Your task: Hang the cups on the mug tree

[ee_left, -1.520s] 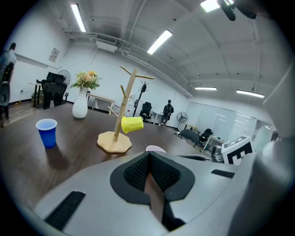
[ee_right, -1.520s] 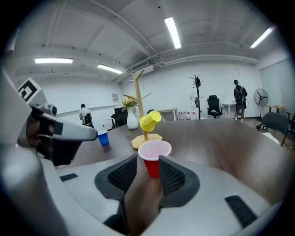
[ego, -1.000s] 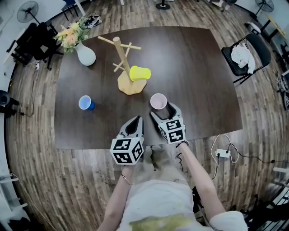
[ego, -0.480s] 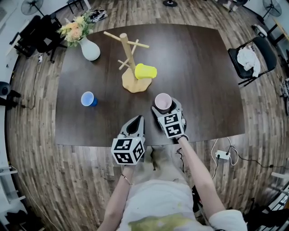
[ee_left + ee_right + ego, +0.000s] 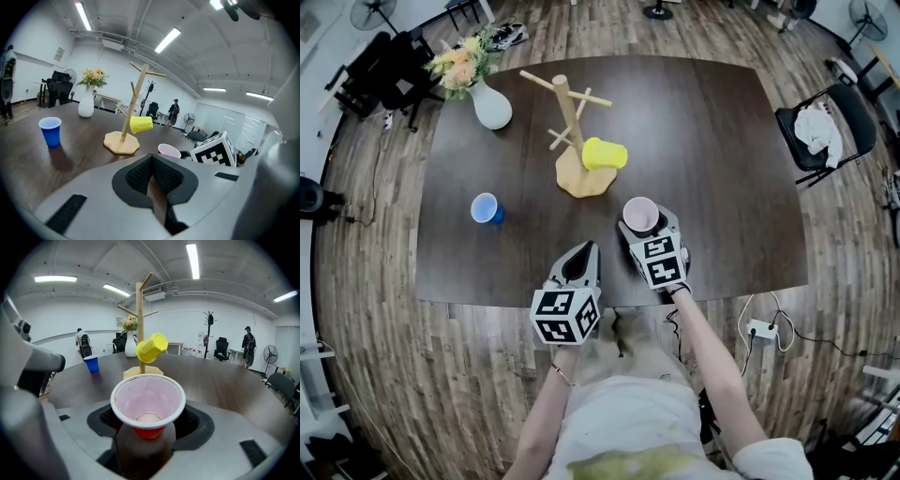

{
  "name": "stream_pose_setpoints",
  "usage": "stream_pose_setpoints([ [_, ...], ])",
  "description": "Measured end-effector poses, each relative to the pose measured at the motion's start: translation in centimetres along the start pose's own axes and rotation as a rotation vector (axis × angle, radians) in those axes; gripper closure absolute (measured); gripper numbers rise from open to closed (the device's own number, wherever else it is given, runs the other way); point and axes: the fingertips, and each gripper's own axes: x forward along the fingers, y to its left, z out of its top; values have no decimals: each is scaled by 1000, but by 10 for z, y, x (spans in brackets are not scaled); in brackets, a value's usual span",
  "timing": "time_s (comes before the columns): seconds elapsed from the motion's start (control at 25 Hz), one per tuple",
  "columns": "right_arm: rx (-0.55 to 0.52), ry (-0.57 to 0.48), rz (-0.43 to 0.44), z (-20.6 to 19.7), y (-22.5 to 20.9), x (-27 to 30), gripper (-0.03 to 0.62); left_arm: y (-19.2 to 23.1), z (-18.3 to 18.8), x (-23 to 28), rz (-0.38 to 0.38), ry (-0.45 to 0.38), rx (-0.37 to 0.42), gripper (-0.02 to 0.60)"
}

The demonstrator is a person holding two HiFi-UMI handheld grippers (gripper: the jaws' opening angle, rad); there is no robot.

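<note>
Where it stands upright near the front edge of the dark wooden tabletop point(image 5: 712, 141), the red plastic cup with a pale pink inside point(image 5: 147, 401) sits between the fingers of the right gripper point(image 5: 150, 423).

- Right gripper: fingers apart, one on each side of the cup's lower body. They have just been closing and show no firm press on the cup yet.
- Left gripper point(image 5: 151, 161): fingers together with nothing between them, held just beside the right one.
- Wooden mug tree with a round base point(image 5: 570, 117): mid-tabletop, beyond the red cup.
- Yellow plastic cup point(image 5: 605, 153): already hung on a low peg.
- Blue plastic cup point(image 5: 485, 207): upright, well off to the left, not yet hung.

Hazards, as judged:
- The cup wall is thin and tapered, so a hard squeeze could buckle it and a light one could let it slip.
- The cup must be tipped over to go on a peg, and a loose hold could drop it then.
- The yellow cup crowds the near side, so a careless approach could knock it or rock the tree.
</note>
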Motion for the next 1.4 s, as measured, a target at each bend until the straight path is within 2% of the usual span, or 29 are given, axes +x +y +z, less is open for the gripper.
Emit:
stream_pose_setpoints([
  [0.4,-49,-13,1,31,-9,-22,295,-8,21,-1,-3,-55,15,565],
  [0.72,-87,-50,4,73,-14,-37,296,-7,57,-2,-21,-112,44,565],
  [1.04,-110,-70,-53,104,-15,-36,296,10,89,1,-75,-136,70,565],
  [1.4,-158,-35,-162,140,-19,-35,296,31,114,7,-178,-105,131,565],
])
